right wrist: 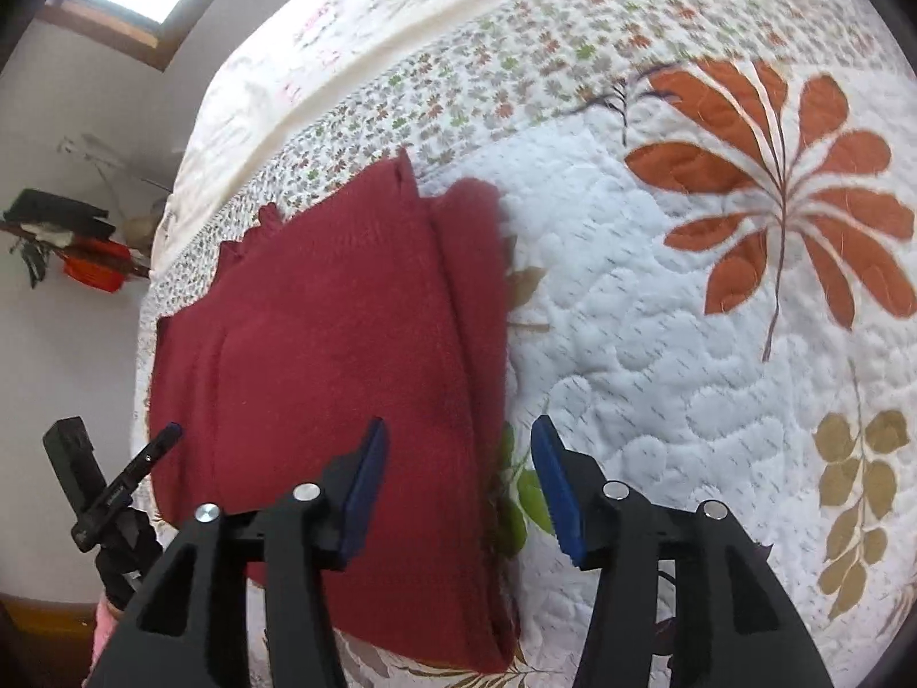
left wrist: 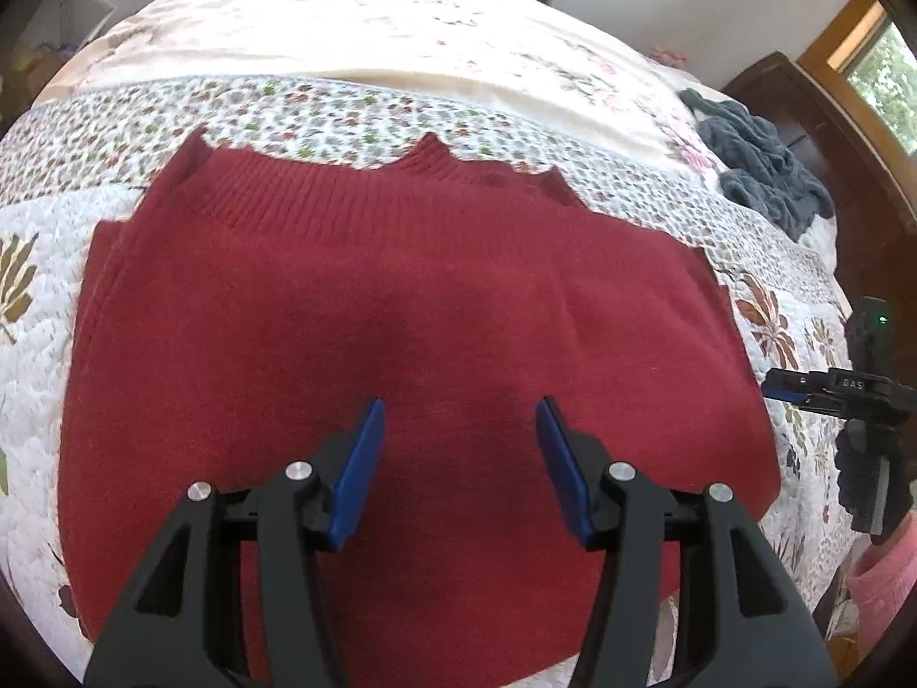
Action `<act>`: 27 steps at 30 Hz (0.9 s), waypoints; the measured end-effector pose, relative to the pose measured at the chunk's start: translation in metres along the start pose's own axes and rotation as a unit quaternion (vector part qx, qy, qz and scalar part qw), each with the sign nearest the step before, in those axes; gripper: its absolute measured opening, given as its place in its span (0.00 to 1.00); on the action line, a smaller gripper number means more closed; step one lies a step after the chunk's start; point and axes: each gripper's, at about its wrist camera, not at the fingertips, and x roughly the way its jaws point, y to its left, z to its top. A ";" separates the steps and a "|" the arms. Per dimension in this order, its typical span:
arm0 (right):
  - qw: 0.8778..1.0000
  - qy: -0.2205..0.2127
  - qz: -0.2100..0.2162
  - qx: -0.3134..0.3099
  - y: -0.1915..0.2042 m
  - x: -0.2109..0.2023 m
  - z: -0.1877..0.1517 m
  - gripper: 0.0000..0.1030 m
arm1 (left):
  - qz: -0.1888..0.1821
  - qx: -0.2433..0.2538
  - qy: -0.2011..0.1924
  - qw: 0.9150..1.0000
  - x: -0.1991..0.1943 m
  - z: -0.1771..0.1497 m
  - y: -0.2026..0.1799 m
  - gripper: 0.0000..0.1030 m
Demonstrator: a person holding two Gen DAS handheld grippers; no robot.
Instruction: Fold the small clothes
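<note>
A bed point(left wrist: 516, 17) carries everything, covered by a white quilt point(right wrist: 659, 344) printed with large orange and olive leaves and crossed by a band of small flowers. A red sweater point(left wrist: 401, 315) lies flat on the quilt, folded, its ribbed edge toward the band. A dark blue-grey cloth point(left wrist: 756, 172) lies crumpled near the bed's edge, well apart from the sweater.

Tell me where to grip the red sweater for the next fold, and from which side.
Probably grip the two corners of the sweater's near edge, the one closest to both open tools, coming in low from the near side. It lies flat with its sides already folded in and its ribbed collar at the far end, so lifting the near edge towards the collar would halve it. The right tool hangs over its right edge.
</note>
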 end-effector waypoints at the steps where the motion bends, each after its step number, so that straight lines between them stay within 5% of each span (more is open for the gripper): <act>1: 1.000 0.007 0.005 0.005 -0.004 0.004 -0.001 0.51 | 0.000 0.002 0.002 1.000 0.002 0.000 -0.001 0.53; 7: 0.999 0.021 0.034 0.018 -0.011 0.027 -0.005 0.50 | -0.001 -0.012 0.018 1.000 0.018 -0.003 0.007 0.53; 9: 0.998 0.023 0.053 0.024 -0.010 0.033 -0.005 0.32 | -0.004 -0.013 0.016 1.000 0.020 -0.006 0.009 0.53; 13: 0.997 0.023 0.065 0.028 -0.007 0.043 -0.005 0.19 | 0.005 0.002 0.017 1.000 0.022 -0.006 0.005 0.53; 27: 0.997 0.019 0.057 0.054 -0.009 0.046 -0.007 0.16 | -0.006 -0.004 0.017 1.000 0.023 -0.007 0.010 0.53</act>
